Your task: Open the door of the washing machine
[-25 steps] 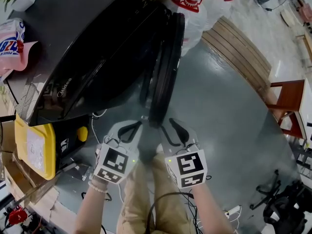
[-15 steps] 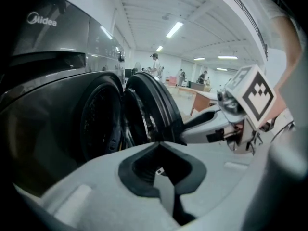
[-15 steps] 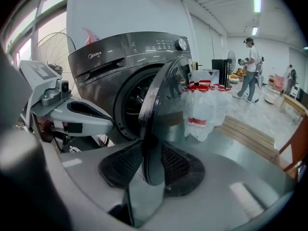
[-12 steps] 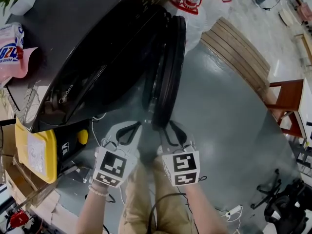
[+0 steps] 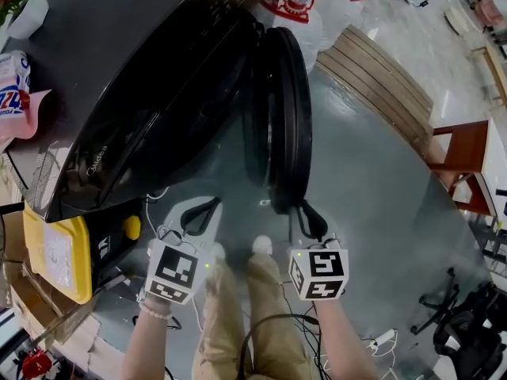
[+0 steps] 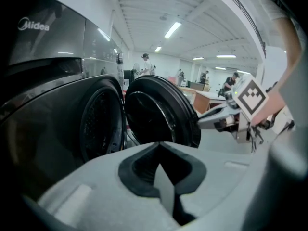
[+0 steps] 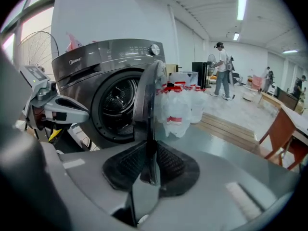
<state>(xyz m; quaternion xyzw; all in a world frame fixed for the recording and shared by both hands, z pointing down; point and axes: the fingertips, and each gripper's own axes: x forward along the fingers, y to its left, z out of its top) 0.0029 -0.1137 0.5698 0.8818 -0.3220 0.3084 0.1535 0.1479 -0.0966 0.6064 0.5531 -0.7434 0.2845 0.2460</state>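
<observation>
The dark washing machine (image 5: 142, 77) fills the upper left of the head view. Its round door (image 5: 285, 109) stands ajar, edge-on to me, with the drum opening (image 6: 98, 121) showing behind it. My right gripper (image 5: 299, 209) is at the door's lower rim. Its jaws have just been closing, and in the right gripper view the pads press on the door's edge (image 7: 144, 95) from both sides. My left gripper (image 5: 212, 204) hangs to the left of the door, apart from it, its fingertips together on nothing (image 6: 159, 146).
A yellow box (image 5: 55, 248) sits beside the machine at the left. White plastic bags (image 5: 305, 6) stand behind the door, with a wooden slatted platform (image 5: 380, 77) to the right and a reddish chair (image 5: 459, 161) beyond it. Cables (image 5: 372, 343) lie on the grey floor. People walk far off.
The door has swung further away from the machine, to the right. My right gripper went right with it and closed on its edge. The left gripper stayed put.
</observation>
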